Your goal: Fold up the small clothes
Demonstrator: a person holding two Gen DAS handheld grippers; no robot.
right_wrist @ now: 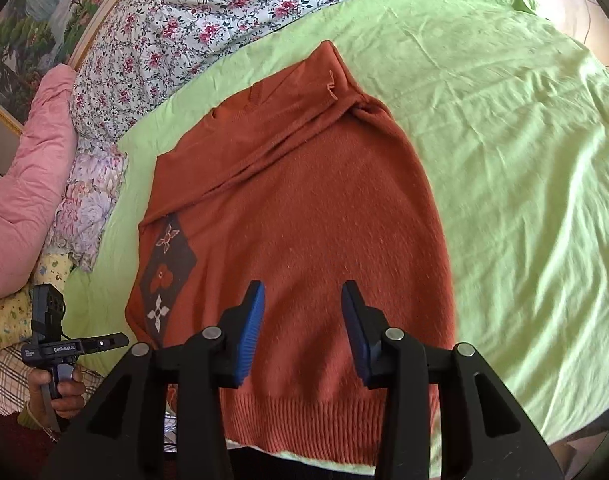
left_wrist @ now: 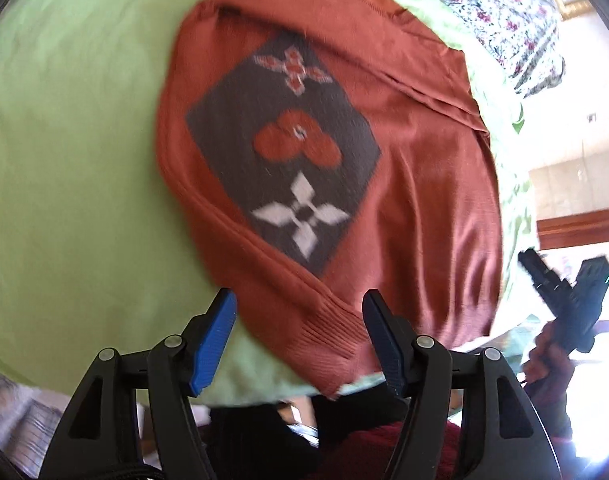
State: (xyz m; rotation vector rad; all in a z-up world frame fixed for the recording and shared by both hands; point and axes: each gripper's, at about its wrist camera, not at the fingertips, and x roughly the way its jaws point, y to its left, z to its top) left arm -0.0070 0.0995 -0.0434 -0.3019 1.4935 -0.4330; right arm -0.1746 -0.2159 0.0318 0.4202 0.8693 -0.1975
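A rust-orange knitted sweater (right_wrist: 304,208) with a dark diamond patch (left_wrist: 280,148) of flower shapes lies flat on a light green sheet (right_wrist: 504,140), one sleeve folded across its upper part. My left gripper (left_wrist: 300,304) hovers open above the sweater's ribbed hem corner (left_wrist: 336,344), with nothing between its blue pads. My right gripper (right_wrist: 302,296) stands open over the lower middle of the sweater, just above the ribbed hem (right_wrist: 304,420), gripping nothing. In the right wrist view the left gripper (right_wrist: 104,340) shows at the lower left, held by a hand (right_wrist: 60,392).
A floral quilt (right_wrist: 192,20) and a pink padded blanket (right_wrist: 28,176) lie along the far side of the bed. A framed landscape picture (right_wrist: 36,24) hangs behind them. The green sheet spreads wide to the right of the sweater. The bed's near edge runs just under both grippers.
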